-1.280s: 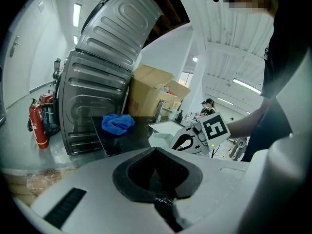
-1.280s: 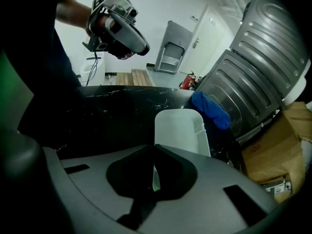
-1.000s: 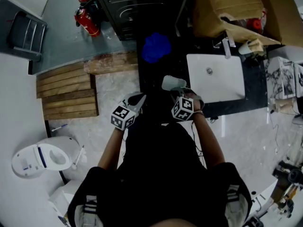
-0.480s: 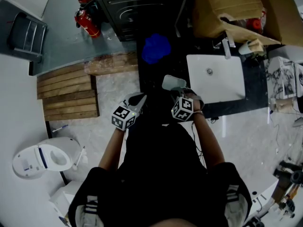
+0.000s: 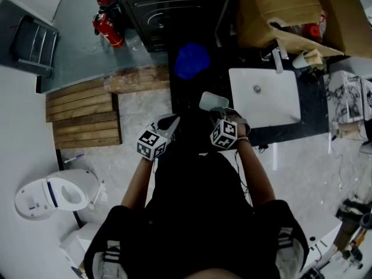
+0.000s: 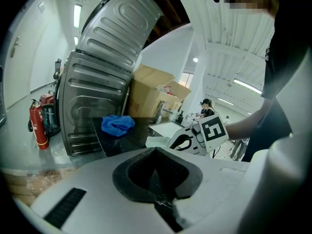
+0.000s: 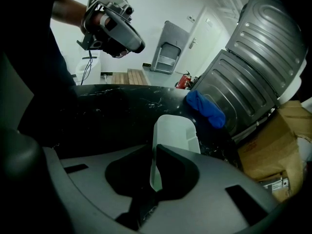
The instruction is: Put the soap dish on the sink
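The white soap dish [image 5: 213,102] hangs over the black counter [image 5: 189,97], just left of the white sink [image 5: 264,95]. My right gripper [image 5: 224,115] is shut on the dish's near edge. In the right gripper view the dish [image 7: 176,133] stands on edge between the pads of that gripper [image 7: 152,152]. My left gripper [image 5: 168,121] is held off the counter's left front, shut on nothing. The left gripper view shows its closed jaws [image 6: 157,155] and, beyond them, the dish [image 6: 157,141] and the sink [image 6: 168,129].
A blue cloth [image 5: 192,58] lies on the counter behind the dish. A faucet [image 5: 278,57] stands at the sink's back. A ribbed metal cabinet [image 5: 168,4], cardboard boxes [image 5: 285,7], red extinguishers [image 5: 107,22], wooden pallets [image 5: 84,112] and a toilet [image 5: 55,193] surround me.
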The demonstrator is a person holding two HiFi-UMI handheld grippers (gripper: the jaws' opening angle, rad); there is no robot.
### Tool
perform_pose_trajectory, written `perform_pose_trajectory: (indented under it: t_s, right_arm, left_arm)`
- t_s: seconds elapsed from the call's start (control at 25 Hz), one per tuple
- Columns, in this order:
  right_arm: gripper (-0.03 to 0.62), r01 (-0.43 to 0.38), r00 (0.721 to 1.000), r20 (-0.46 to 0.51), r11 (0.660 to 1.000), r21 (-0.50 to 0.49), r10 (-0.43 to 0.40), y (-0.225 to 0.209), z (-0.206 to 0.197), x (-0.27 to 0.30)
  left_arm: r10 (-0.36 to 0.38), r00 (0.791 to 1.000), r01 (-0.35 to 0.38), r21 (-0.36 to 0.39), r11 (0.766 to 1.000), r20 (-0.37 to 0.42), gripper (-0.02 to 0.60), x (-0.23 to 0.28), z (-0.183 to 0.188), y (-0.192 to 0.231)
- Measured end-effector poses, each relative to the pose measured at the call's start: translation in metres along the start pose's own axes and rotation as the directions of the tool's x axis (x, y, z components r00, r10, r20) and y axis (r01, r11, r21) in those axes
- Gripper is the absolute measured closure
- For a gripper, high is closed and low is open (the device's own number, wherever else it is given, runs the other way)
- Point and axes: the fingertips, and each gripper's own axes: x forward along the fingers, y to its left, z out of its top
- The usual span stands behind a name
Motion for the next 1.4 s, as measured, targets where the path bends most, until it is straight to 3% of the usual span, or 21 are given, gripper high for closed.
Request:
perform_pose_trajectory:
  t_s: [0.96,1.4]
  right_arm:
    - [0.568,0.053,0.996,0.071,0.995,0.085,-0.059,-0.011,0.002,-0.016]
    - [0.574,0.046,0.982,0.164,0.965,0.257,-0.091,-0.01,-0.005,-0.037]
  left_arm:
    - [-0.014,1.0,0.014,0.028,1.0,-0.004,0.581,0.005,0.006,-0.011]
    - [-0.033,0.999,0.034,0.06,0.998,-0.016,0.581,0.01,0.011,-0.027]
